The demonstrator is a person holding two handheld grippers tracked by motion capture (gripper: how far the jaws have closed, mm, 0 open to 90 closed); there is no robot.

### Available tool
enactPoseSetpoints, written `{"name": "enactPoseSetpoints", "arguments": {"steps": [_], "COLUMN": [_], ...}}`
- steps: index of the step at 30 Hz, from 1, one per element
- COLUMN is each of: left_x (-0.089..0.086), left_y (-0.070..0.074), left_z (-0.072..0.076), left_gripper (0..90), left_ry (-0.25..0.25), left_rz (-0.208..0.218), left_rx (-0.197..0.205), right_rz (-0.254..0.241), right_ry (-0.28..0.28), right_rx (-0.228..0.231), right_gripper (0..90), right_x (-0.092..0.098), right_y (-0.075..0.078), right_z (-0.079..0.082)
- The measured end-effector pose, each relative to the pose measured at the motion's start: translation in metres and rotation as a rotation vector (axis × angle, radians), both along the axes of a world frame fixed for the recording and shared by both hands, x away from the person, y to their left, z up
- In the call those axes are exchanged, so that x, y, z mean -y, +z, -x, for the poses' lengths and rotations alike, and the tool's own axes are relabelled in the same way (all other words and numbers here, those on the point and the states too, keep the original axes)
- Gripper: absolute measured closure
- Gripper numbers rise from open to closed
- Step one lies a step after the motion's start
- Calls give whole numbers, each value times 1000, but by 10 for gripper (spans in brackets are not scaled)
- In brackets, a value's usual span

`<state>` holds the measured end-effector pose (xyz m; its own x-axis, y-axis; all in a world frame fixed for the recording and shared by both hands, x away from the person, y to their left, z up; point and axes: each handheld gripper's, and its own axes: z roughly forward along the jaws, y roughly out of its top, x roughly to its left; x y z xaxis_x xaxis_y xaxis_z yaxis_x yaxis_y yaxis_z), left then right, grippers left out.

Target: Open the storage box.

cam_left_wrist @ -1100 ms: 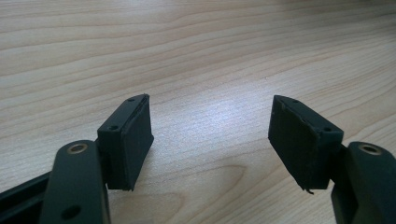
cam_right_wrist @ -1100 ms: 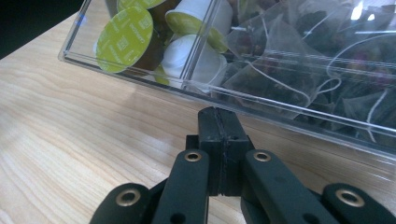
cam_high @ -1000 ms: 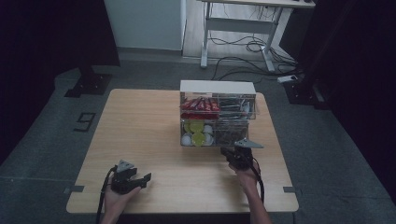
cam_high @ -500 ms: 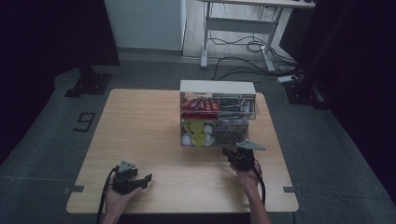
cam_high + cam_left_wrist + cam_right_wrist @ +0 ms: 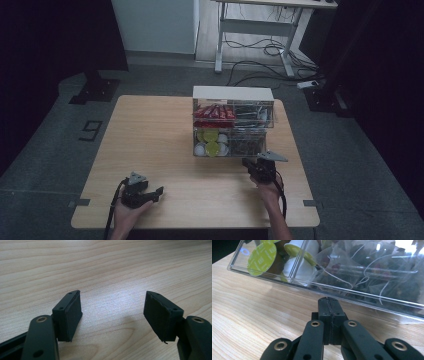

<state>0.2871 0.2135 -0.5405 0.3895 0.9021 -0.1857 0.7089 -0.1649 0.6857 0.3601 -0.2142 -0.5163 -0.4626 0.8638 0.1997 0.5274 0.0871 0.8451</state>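
A clear plastic organizer box [image 5: 233, 126] stands on the far right half of the wooden table [image 5: 150, 130]. It holds green-lidded and white coffee capsules [image 5: 287, 257], mesh tea bags [image 5: 367, 272] and red packets [image 5: 214, 112]. My right gripper [image 5: 248, 164] sits just in front of the box's near right corner, its jaws shut with nothing between them; its fingertips [image 5: 329, 303] almost touch the clear front wall [image 5: 352, 291]. My left gripper [image 5: 159, 190] rests near the table's front left, jaws open over bare wood [image 5: 112, 307].
A white block [image 5: 233, 93] lies along the back of the organizer. Beyond the table stand a white cabinet [image 5: 155, 25] and a desk frame [image 5: 260, 35] with cables on the floor. A dark stand base [image 5: 92, 90] sits at far left.
My right gripper has edged slightly toward the box front. The left gripper has stayed where it was.
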Motion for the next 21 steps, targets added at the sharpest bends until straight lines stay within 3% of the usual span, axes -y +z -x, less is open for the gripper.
{"name": "enactPoseSetpoints", "arguments": {"steps": [21], "left_x": [-1], "left_y": [0], "left_z": [-1], "left_gripper": [308], "left_ry": [1], "left_rz": [-2], "left_rx": [2], "right_rz": [-62], "right_ry": [-41], "right_rx": [36], "right_gripper": [896], "right_x": [16], "right_y": [11], "right_z": [4]}}
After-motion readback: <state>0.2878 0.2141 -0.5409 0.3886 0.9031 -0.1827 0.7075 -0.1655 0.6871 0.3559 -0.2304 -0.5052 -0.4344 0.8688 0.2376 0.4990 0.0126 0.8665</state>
